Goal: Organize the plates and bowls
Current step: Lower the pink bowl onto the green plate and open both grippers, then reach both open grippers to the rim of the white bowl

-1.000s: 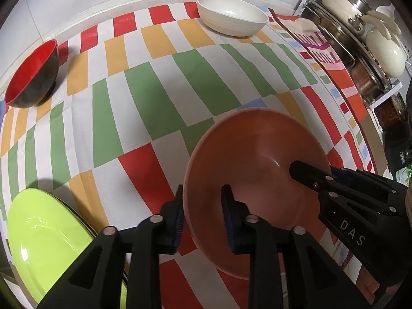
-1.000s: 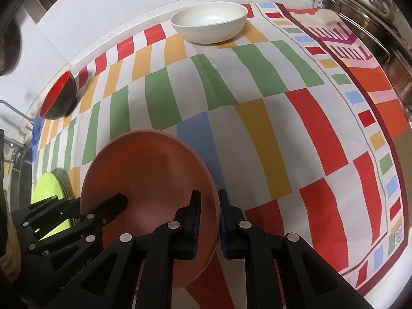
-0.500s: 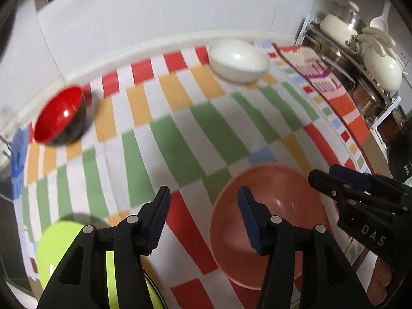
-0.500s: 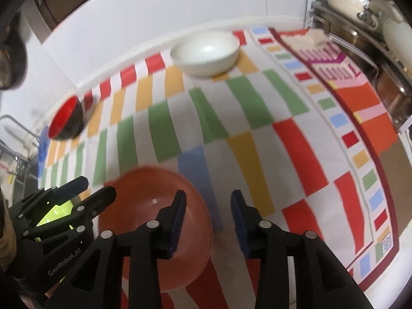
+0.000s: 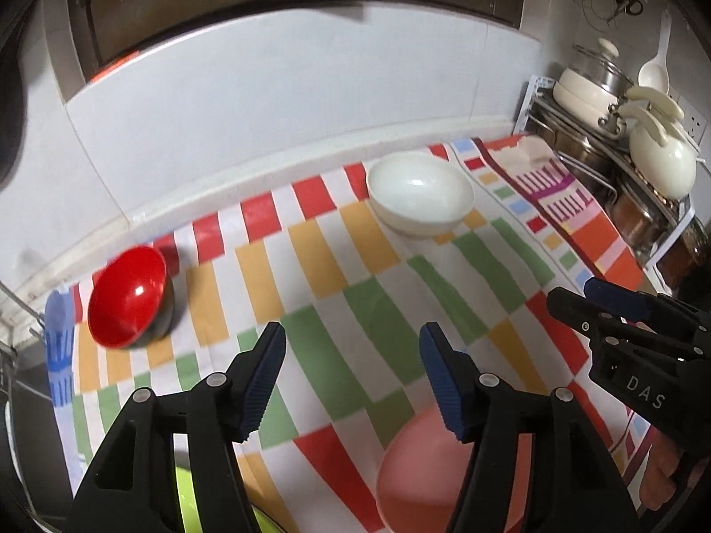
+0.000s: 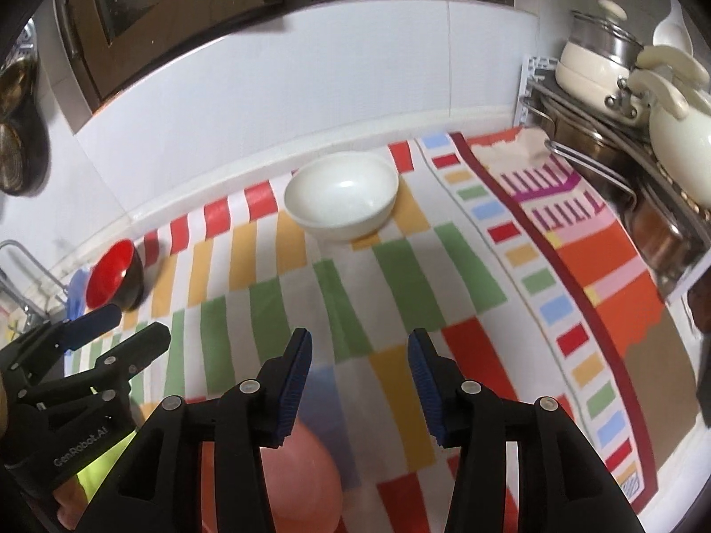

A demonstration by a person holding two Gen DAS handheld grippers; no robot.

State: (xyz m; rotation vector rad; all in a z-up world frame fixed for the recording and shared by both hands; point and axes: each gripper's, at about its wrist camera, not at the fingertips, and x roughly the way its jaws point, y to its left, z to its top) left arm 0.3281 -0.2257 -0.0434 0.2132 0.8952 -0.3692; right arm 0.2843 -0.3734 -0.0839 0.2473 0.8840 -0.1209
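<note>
Tablecloth point(image 5: 355, 311): white ground with red, orange and green bars, a dark red band and multicoloured blocks along its right border. Far bowl point(image 5: 420, 197) is white; far-left bowl point(image 5: 129, 297) is red inside, black outside; near bowl point(image 5: 426, 466) appears terracotta-pink, though blurred. Near-left plate point(image 5: 186, 506) is lime green; both grippers' fingers point(image 6: 291, 382) are black with blue ribbed pads.
</note>
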